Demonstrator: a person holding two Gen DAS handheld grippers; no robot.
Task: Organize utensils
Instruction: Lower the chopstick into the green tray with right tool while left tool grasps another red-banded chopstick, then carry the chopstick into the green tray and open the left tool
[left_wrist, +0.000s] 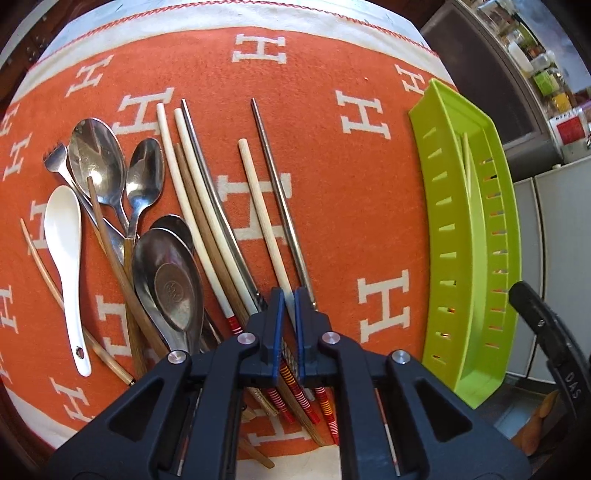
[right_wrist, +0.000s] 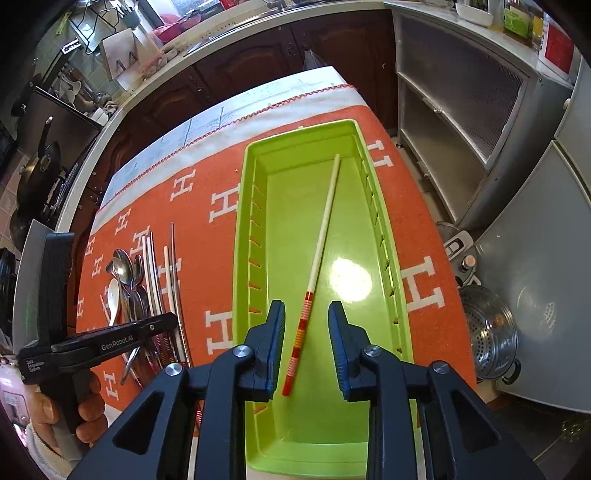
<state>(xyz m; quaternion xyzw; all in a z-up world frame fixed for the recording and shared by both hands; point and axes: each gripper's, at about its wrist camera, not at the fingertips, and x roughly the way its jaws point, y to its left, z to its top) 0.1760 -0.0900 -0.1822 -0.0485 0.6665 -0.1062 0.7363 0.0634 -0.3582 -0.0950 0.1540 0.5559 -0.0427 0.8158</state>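
A pile of utensils lies on the orange cloth (left_wrist: 325, 155): metal spoons (left_wrist: 98, 155), a white ceramic spoon (left_wrist: 64, 236), a fork (left_wrist: 55, 157), and cream, wooden and metal chopsticks (left_wrist: 258, 206). My left gripper (left_wrist: 289, 306) hovers over the chopsticks' banded ends, jaws nearly closed with a narrow gap; whether it grips one I cannot tell. The green tray (left_wrist: 443, 221) stands to the right. My right gripper (right_wrist: 306, 325) is open above the tray (right_wrist: 255, 192), straddling a cream chopstick with red bands (right_wrist: 317, 258) that lies inside it.
The cloth covers a small table; its white border (right_wrist: 207, 125) marks the far edge. A metal steamer pot (right_wrist: 491, 328) and grey cabinets (right_wrist: 461, 122) stand to the right of the table. The left gripper and hand show in the right wrist view (right_wrist: 92, 347).
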